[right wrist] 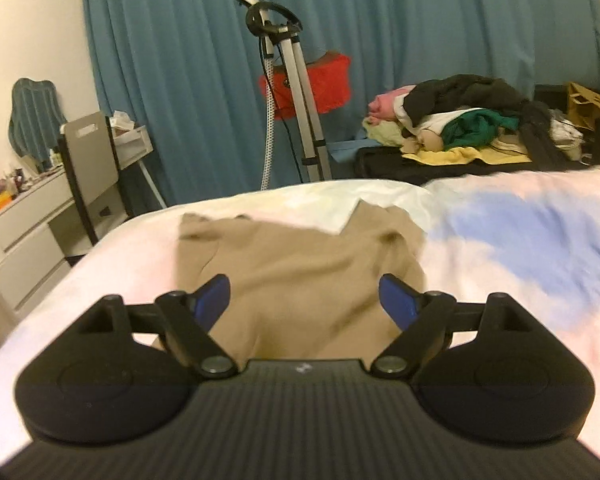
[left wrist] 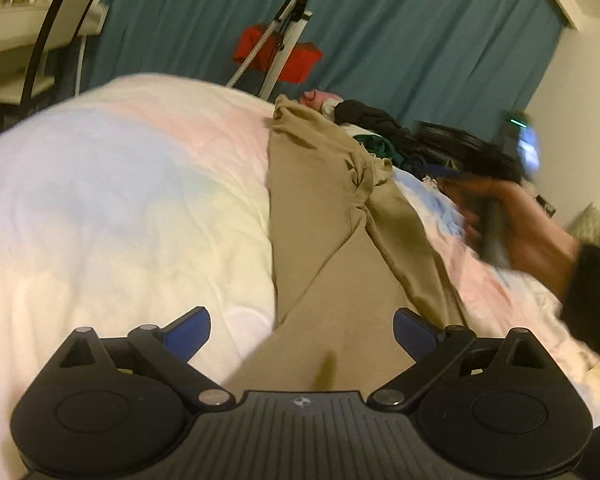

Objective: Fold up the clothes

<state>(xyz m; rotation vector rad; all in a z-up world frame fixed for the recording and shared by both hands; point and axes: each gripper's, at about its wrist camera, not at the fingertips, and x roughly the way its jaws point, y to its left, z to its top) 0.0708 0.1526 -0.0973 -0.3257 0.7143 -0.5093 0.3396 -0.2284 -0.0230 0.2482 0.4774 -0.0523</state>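
Tan trousers point(left wrist: 332, 216) lie lengthwise on the pastel bedspread point(left wrist: 120, 200), waist end far, one leg running under my left gripper point(left wrist: 302, 330), which is open just above the cloth. In the right wrist view the same tan trousers point(right wrist: 296, 264) lie spread ahead, and my right gripper point(right wrist: 304, 300) hovers open over their near part, holding nothing. A person's hand point(left wrist: 516, 224), blurred, holds the other gripper at the right of the left wrist view.
A heap of mixed clothes point(right wrist: 460, 120) sits on a dark case beyond the bed. A garment steamer stand point(right wrist: 292, 92) with a red item stands before the blue curtain point(right wrist: 420, 20). White drawers point(right wrist: 24, 236) and a chair point(right wrist: 88, 164) stand at the left.
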